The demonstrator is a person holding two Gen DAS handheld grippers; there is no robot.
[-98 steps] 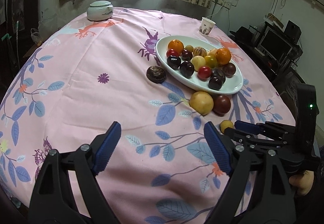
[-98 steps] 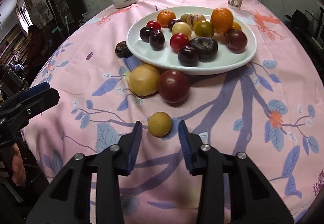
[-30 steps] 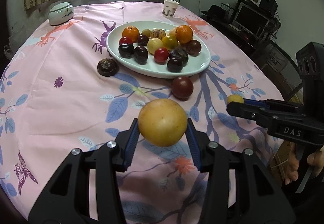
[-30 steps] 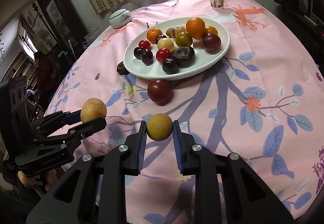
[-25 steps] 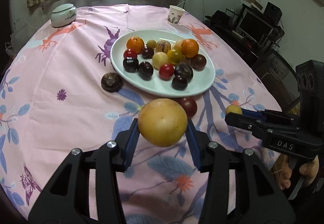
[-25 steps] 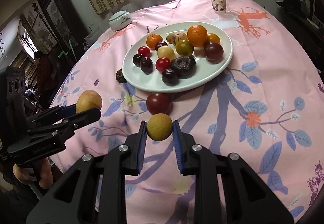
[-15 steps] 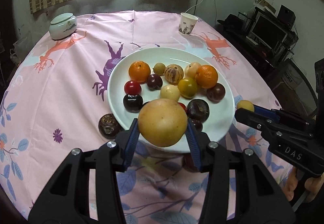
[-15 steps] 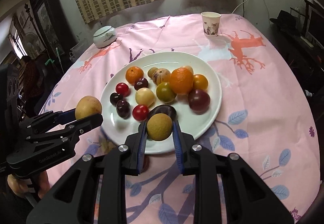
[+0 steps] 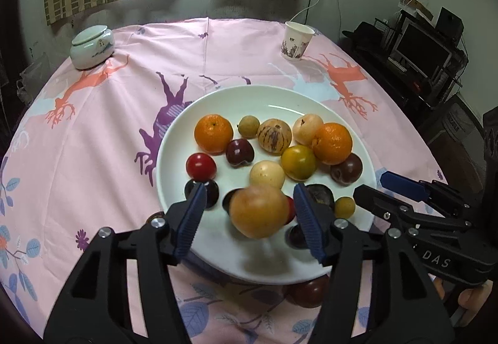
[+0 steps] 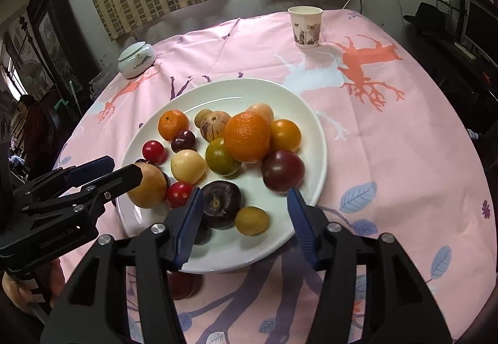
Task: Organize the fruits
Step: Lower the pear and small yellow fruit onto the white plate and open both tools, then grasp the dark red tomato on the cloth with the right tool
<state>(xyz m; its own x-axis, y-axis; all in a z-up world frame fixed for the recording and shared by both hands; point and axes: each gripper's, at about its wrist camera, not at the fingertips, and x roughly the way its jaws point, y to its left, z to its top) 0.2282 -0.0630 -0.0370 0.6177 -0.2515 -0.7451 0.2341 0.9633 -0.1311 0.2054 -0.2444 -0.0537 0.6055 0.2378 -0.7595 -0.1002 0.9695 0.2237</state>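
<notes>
Over the white plate [image 9: 174, 157], both grippers' jaws have just been opening; the blurred yellow fruit [image 9: 259, 210] seems free between the left gripper [image 9: 249, 221] pads, and the small fruit [image 10: 251, 220] lies loose before the right gripper [image 10: 244, 224].

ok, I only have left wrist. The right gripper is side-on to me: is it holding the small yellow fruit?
Observer: No. In the right wrist view the right gripper has just been opening, and the small yellow fruit lies on the white plate, clear of both pads.
Operator: Anything hidden behind the big orange?
Observer: Yes, an orange-yellow tomato sits against the far side of the big orange.
</notes>
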